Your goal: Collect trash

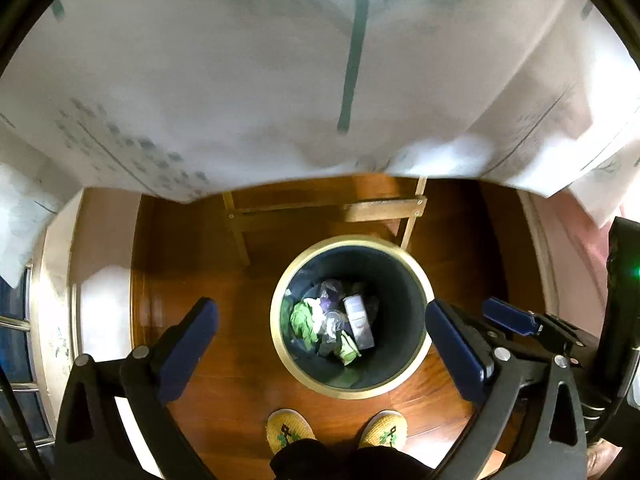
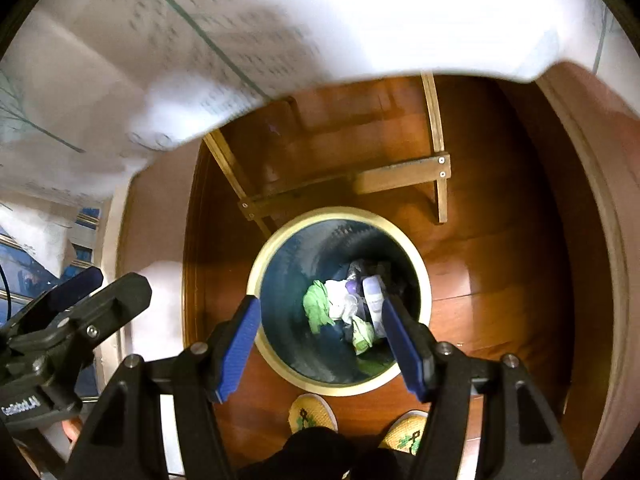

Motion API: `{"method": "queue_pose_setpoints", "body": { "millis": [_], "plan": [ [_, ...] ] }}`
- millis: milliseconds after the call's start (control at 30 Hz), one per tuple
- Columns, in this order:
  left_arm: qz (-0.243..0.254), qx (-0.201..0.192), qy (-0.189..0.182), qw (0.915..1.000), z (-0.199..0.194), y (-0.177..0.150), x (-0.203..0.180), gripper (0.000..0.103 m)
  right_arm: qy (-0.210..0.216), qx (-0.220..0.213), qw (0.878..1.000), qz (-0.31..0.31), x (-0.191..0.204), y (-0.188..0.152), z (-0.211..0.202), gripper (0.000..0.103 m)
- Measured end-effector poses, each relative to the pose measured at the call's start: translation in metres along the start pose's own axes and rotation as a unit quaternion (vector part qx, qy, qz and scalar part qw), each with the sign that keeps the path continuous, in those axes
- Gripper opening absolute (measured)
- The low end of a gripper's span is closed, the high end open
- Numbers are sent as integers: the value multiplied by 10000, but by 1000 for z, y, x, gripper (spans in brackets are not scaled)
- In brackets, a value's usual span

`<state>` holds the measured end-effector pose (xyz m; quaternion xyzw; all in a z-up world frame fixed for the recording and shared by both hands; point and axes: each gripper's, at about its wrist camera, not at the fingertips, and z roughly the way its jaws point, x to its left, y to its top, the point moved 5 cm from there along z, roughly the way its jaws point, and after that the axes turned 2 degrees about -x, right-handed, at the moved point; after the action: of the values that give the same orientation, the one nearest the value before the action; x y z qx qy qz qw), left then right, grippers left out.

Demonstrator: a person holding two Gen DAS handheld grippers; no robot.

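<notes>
A round dark trash bin with a cream rim stands on the wooden floor below both grippers; it shows in the right wrist view too. Inside lie green scraps, crumpled white pieces and a white and purple carton; the same scraps and carton show in the right wrist view. My left gripper is open and empty, high above the bin. My right gripper is open and empty, also above the bin. The right gripper's fingers show at the right in the left wrist view.
A white printed tablecloth hangs over the table edge ahead, also seen in the right wrist view. A wooden table frame stands behind the bin. The person's yellow slippers stand in front of the bin.
</notes>
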<state>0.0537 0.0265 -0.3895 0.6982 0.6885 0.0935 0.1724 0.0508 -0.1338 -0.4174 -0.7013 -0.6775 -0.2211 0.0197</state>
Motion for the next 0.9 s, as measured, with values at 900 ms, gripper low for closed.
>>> {"method": "queue_pose_setpoints", "body": {
  "millis": [900],
  "plan": [
    [95,-916,-499,9945,-318,118,6,102,-296,-723,9950,-626,114,72,-301,63]
  ]
}}
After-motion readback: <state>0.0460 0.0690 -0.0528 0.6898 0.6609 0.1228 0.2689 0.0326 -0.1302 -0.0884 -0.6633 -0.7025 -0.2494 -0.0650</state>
